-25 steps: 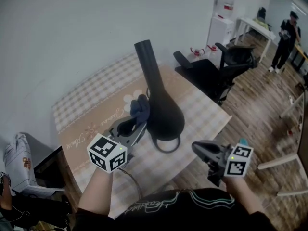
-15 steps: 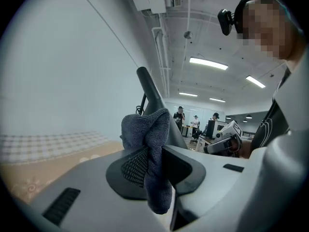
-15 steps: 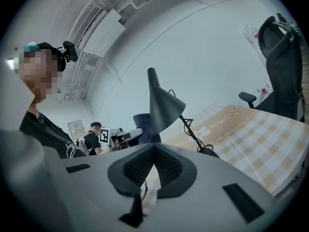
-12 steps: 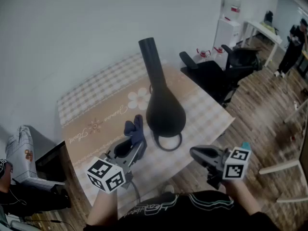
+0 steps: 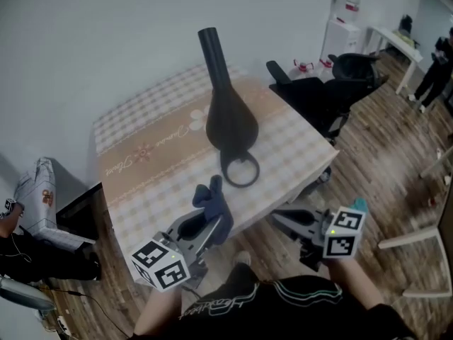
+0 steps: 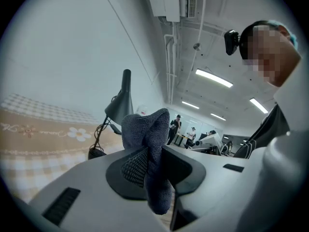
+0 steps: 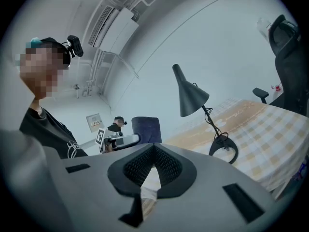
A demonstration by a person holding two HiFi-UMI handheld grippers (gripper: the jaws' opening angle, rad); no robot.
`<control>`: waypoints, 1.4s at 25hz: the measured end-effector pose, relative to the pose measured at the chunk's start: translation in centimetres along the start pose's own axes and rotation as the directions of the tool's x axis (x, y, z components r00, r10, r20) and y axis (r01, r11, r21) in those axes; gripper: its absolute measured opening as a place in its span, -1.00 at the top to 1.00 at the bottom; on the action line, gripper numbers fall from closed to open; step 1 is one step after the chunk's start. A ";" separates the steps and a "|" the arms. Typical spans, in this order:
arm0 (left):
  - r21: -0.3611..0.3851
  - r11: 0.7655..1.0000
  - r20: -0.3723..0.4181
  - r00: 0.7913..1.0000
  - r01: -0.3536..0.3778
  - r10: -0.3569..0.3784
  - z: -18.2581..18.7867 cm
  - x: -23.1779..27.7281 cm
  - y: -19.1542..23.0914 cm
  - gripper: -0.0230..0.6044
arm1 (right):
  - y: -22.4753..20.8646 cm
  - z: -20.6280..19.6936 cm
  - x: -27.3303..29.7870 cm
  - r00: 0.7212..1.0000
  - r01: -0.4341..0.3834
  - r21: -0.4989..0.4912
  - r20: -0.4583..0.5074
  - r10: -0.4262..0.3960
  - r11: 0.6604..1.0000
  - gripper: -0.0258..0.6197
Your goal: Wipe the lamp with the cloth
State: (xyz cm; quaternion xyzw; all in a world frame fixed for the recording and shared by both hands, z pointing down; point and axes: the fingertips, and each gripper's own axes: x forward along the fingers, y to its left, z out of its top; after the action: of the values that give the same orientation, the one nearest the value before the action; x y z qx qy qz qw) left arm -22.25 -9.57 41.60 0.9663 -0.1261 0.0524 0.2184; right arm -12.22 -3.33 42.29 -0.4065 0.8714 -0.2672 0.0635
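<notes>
My left gripper [image 5: 210,224] pinches the cloth [image 5: 211,198], fabric proud for wiping the lamp [image 5: 230,122] (well apart); my right gripper [image 5: 278,217] hangs closed, empty.

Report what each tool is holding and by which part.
The left tool is shut on the blue cloth, pinched near its middle, one bunched end sticking up beyond the jaws. The right tool is shut, holding nothing.

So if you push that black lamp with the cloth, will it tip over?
It could probably wobble: the lamp has a big shade on a thin stem, so it looks top-heavy. Its ring base is small and open, so a gentle push seems safest. The cloth looks soft and floppy.
</notes>
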 end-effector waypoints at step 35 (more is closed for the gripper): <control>0.175 0.971 0.002 0.987 0.160 -0.163 -5.6 -14.3 -26.2 0.70 | 26.2 -7.9 -11.3 0.989 -0.021 -0.187 0.140 0.048 0.982 0.89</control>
State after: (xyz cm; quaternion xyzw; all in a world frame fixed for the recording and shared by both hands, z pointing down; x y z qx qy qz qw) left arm -29.33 18.92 33.70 0.9891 -0.0437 0.0376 0.1357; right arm -24.98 22.16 34.20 -0.4138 0.8925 -0.1537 0.0926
